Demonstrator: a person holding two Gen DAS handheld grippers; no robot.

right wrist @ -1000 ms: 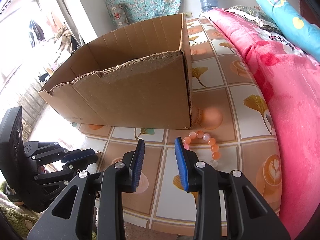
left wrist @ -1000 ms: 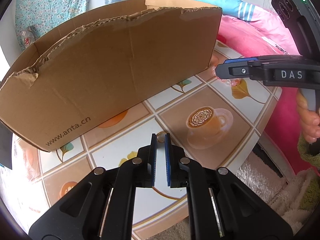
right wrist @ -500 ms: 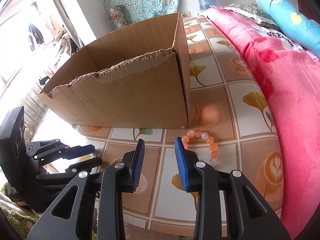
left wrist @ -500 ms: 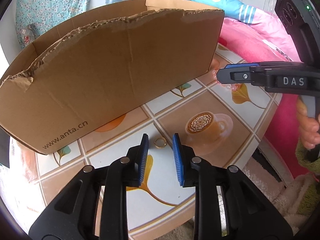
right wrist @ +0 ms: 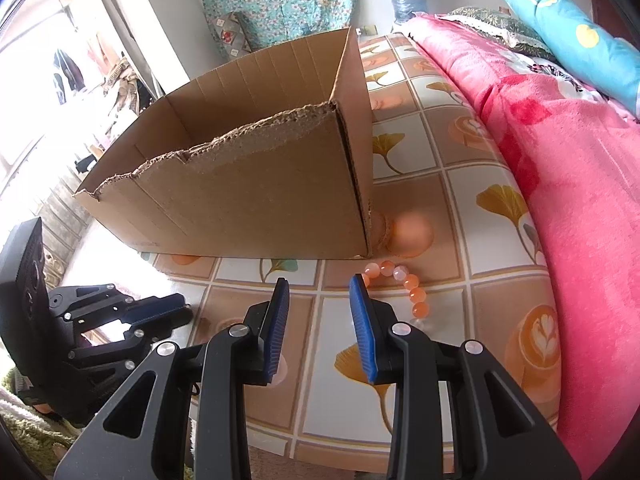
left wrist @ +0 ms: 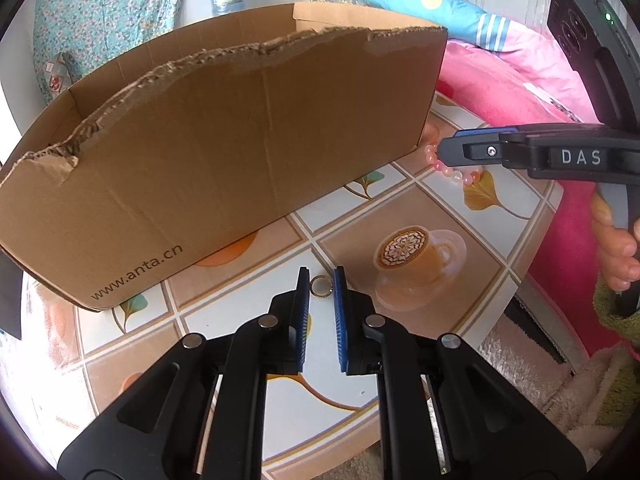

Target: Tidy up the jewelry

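Gold ring point(left wrist: 322, 287) lies flat between the tips of the left gripper point(left wrist: 321, 286), jaws just narrowed, not yet pinching; right gripper point(right wrist: 320, 292) is held spread, empty, bead bracelet point(right wrist: 404, 286) to its right.

Both handheld tools are matte black plastic scissor-linkage grippers, the left gripper point(left wrist: 321, 290) and the right gripper point(right wrist: 319, 294), each ending in two ribbed blue rubber pads point(right wrist: 362, 328) and pinned with round silver screws point(left wrist: 268, 321). The right one's side carries white "DAS" lettering point(left wrist: 581, 157) and a small green light point(left wrist: 608, 17). A fuzzy olive-green sleeve point(left wrist: 616, 312) covers the wrist.
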